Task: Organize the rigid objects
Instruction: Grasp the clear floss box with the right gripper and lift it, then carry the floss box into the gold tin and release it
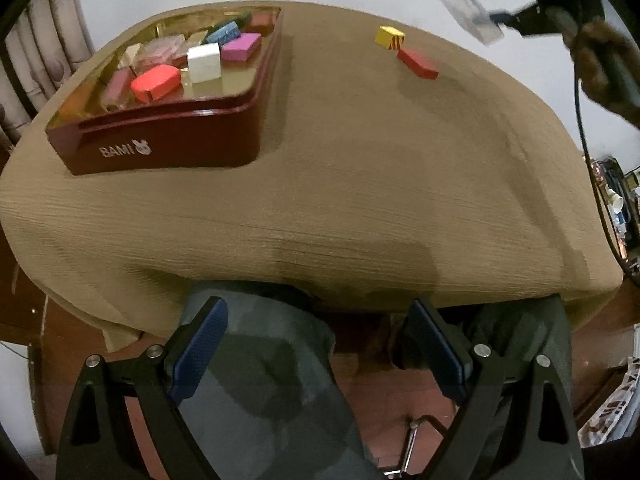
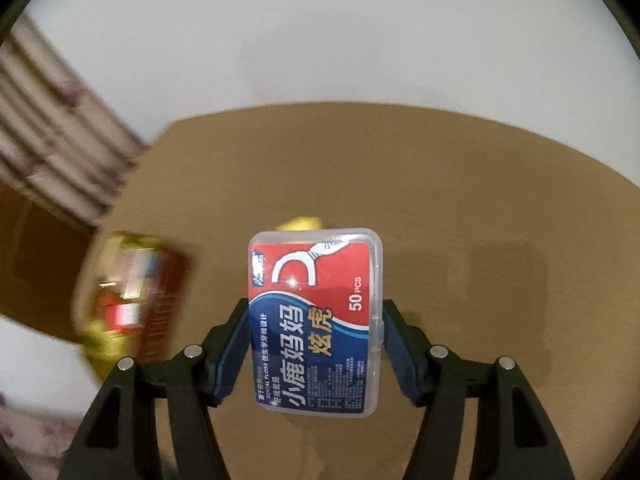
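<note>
My right gripper (image 2: 314,316) is shut on a clear plastic dental floss box (image 2: 314,320) with a red and blue label, held above the brown table. It also shows blurred in the left wrist view (image 1: 476,16) at the top right, high over the table. My left gripper (image 1: 316,340) is open and empty, held off the table's front edge over the person's lap. A dark red box (image 1: 160,136) with several coloured blocks inside stands at the table's far left; it is a blur in the right wrist view (image 2: 136,292). A yellow block (image 1: 389,37) and a red block (image 1: 418,63) lie on the table.
The table wears a brown cloth (image 1: 340,184). A white wall stands behind it and a curtain (image 1: 36,64) hangs at the left. A yellow thing (image 2: 300,225) peeks out behind the floss box. The person's legs (image 1: 272,360) are under the front edge.
</note>
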Available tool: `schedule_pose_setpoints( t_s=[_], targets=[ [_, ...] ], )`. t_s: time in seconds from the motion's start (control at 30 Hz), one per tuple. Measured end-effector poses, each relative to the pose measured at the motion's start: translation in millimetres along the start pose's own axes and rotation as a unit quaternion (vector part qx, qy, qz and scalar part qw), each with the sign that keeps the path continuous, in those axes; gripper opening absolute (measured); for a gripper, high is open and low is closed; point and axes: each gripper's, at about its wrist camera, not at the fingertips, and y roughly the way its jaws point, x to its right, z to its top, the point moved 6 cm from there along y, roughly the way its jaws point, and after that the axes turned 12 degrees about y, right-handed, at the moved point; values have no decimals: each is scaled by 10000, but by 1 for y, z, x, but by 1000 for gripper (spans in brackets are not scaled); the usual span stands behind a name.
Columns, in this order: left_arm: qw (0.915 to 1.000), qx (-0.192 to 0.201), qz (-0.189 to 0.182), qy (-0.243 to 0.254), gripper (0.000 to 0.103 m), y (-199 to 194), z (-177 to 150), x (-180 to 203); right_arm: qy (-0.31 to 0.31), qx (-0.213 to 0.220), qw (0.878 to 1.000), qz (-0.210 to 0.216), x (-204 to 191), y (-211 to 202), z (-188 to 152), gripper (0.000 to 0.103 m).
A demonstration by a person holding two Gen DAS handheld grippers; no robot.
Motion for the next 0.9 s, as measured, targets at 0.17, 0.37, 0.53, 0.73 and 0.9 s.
schedule_pose_setpoints(
  t_s=[0.17,0.37,0.53,0.73,0.9],
  targets=[
    [9992,325,226,-11,90,-31,-4,-12,-455,-507,9939,862,-98,-3,-7,64],
    [9980,491,380,-125,90,-54,-20,-33,-939,-1216,9838,923,-193,54,-68,64],
    [9975,567,287,-295,90,-62,-28,-47,-1079,-1563,9802,561,-206,91,-93,64],
    [9975,601,133,-348,90,-62,-27,-44,-1121,-1873,9757,204,-230,136,-111,64],
    [9976,574,71,-384,90,-60,-27,-44,-1315,-2024,9700,-309,-231,168,-120,64]
  ],
)
